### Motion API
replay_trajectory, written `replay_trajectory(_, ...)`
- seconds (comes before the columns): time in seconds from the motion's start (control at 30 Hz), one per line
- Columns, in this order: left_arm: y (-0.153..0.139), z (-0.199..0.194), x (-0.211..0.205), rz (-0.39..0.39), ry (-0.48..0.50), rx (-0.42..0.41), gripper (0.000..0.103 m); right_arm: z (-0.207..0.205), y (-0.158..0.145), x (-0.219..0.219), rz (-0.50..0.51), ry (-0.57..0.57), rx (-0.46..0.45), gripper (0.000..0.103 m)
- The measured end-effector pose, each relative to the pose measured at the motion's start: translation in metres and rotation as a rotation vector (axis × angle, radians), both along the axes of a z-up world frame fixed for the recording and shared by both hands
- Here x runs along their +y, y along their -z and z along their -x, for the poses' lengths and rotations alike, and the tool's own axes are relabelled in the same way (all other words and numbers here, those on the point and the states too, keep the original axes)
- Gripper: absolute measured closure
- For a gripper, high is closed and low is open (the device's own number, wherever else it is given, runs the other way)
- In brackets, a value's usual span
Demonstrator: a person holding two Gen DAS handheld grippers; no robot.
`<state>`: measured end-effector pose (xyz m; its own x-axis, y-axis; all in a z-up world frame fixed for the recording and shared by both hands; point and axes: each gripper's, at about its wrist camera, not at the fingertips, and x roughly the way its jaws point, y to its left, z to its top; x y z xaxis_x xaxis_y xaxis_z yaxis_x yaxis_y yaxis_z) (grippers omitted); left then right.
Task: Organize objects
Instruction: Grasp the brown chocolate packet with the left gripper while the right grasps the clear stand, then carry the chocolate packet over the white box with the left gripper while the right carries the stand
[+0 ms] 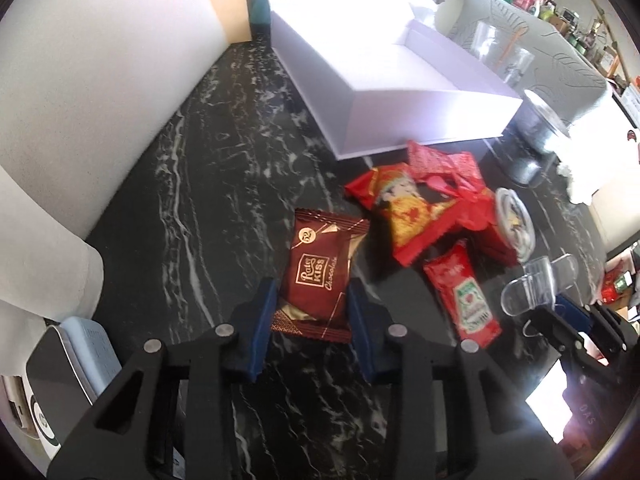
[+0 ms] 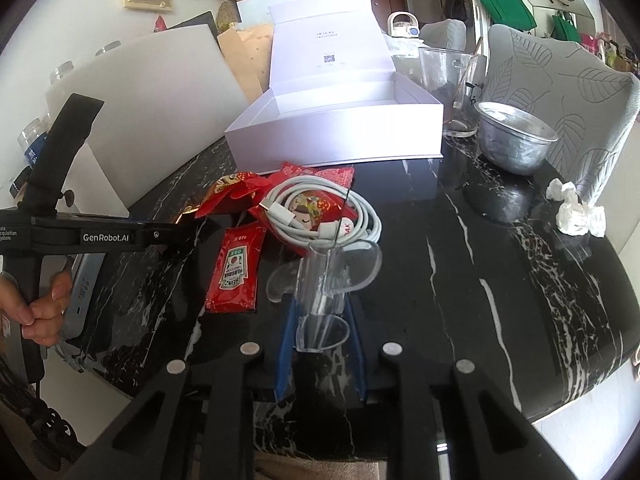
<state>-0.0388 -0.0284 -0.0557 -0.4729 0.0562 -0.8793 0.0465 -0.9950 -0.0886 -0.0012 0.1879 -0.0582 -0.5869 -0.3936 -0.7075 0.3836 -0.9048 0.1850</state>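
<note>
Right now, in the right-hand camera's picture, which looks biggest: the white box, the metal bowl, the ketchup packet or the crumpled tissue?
Largest to smallest:
1. white box
2. metal bowl
3. ketchup packet
4. crumpled tissue
The packet lies nearer the camera, so its place is unsure.

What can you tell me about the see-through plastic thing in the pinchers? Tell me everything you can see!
The clear plastic piece looks like hard, glossy acrylic: an upright curved sheet with rounded tabs sticking out to each side and a rounded foot at the bottom. The right gripper holds it, blue fingers pressing on its two sides. It stands roughly upright over the black marble table, just in front of the coiled white cable and right of the ketchup sachet. What it is for cannot be told.
</note>
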Motion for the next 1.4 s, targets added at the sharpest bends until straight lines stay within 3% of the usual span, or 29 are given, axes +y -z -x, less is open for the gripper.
replay_trajectory(0.13,-0.009,-0.010,0.004,0.012,0.007,0.030,0.084,-0.006,-0.006,0.004,0.004,0.004,0.022,0.079)
replay_trajectory(0.5,-0.005,-0.018,0.000,-0.025,-0.025,0.018,0.083,-0.012,-0.009,0.004,-0.008,0.021,0.019,0.079)
replay_trajectory(0.57,-0.005,-0.016,0.000,-0.016,-0.022,0.018,0.079,-0.013,-0.008,0.004,-0.009,0.018,0.013,0.079)
replay_trajectory(0.67,-0.004,-0.015,0.000,-0.009,-0.016,0.012,0.063,-0.015,-0.008,0.003,-0.009,0.010,0.018,0.079)
replay_trajectory(0.73,-0.004,-0.014,-0.001,-0.011,-0.017,0.017,0.041,-0.014,-0.009,0.003,-0.007,0.008,0.021,0.079)
replay_trajectory(0.77,-0.004,-0.014,-0.001,-0.012,-0.019,0.024,0.036,-0.014,-0.008,0.003,-0.010,0.008,0.023,0.079)
replay_trajectory(0.87,-0.003,-0.010,-0.004,-0.001,-0.032,0.032,0.031,-0.010,-0.007,0.002,-0.014,0.011,0.026,0.079)
replay_trajectory(1.07,0.005,0.001,-0.001,0.002,-0.006,-0.002,0.032,-0.004,-0.007,0.001,-0.013,-0.006,0.022,0.079)
replay_trajectory(1.1,0.005,0.002,0.001,0.009,0.001,0.000,0.038,-0.004,-0.007,0.000,-0.015,-0.009,0.027,0.079)
replay_trajectory(1.13,0.004,0.002,0.002,0.019,0.008,0.007,0.049,-0.003,-0.007,-0.001,-0.014,-0.014,0.030,0.079)
replay_trajectory(1.23,0.003,0.003,0.003,0.042,0.007,0.014,0.066,0.002,-0.006,-0.004,-0.008,-0.019,0.022,0.075)
replay_trajectory(1.4,0.001,0.002,0.009,0.056,0.026,0.028,0.071,0.010,-0.004,-0.009,-0.029,-0.016,0.027,0.062)
